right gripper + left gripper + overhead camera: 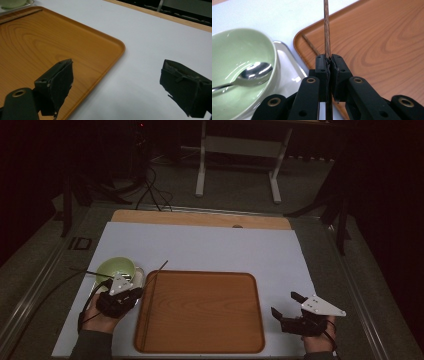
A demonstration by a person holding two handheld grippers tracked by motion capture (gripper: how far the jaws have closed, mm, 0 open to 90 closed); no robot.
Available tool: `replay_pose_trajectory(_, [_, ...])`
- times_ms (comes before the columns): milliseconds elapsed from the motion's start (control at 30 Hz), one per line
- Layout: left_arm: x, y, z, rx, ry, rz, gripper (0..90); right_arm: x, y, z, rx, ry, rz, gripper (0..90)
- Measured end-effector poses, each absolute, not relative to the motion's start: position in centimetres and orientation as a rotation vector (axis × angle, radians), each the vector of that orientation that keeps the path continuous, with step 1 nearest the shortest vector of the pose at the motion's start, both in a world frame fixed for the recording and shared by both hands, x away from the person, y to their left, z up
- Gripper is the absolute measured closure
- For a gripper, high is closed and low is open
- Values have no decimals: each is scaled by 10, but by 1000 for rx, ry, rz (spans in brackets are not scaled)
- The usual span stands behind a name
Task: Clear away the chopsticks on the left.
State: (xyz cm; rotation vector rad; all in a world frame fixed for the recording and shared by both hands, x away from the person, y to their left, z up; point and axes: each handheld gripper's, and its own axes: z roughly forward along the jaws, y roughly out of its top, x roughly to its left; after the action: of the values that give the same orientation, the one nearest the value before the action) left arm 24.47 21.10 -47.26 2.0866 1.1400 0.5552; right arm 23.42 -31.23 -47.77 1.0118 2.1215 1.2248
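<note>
Left gripper [329, 62] jaws pinched tight on a dark wood-grain chopstick [326, 30], at the left edge of the rounded, glossy wooden tray [200, 312]; a second chopstick [146, 315] lies inside it. Beside: pale green bowl [242, 50] holding a shiny metal spoon [254, 72], on what looks like a steel dish [287, 67]. Right gripper [117, 82] jaws wide apart, over white table [150, 37].

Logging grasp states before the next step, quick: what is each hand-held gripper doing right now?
Left hand-held gripper: closed on a brown chopstick.
Right hand-held gripper: open, holding nothing, beside the wooden tray.
</note>
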Motion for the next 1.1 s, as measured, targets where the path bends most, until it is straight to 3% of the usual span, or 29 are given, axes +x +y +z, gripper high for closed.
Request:
replay_pose_trajectory(467, [251,177,-466,2010,1155,498,851,234,-313,-477,1012,2118,1227,109])
replay_pose_trajectory(1100, [249,130,-484,1964,1211,435,846,234,-314,-477,1011,2117,1230,109])
